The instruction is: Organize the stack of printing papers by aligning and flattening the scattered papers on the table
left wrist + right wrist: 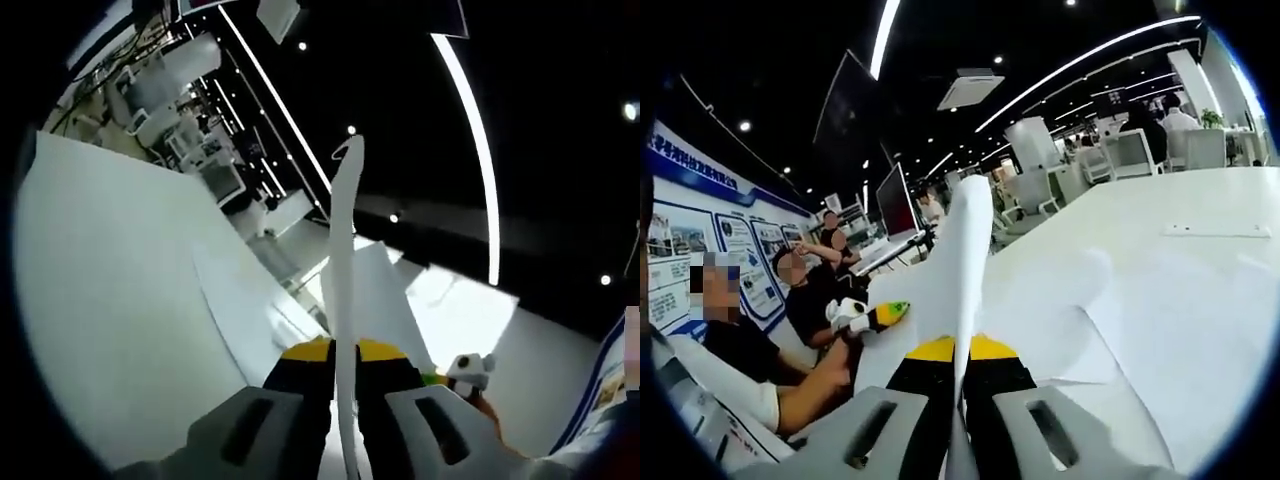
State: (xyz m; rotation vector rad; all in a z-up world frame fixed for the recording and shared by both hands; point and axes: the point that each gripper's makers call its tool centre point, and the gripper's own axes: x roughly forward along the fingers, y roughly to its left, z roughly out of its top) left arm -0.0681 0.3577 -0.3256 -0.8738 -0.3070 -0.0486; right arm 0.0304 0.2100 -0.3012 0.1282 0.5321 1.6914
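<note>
White paper stack stood edge-on in the left gripper view, left tongs clamped tight on its lower edge, sheets rising off the counter. More loose sheets lay flat just left of it. Right gripper view: right tongs likewise pinched shut on the same stack, lifted above the counter. Judgement: keep both grips level, tap the bottom edge squarely down to align, then lay flat.
</note>
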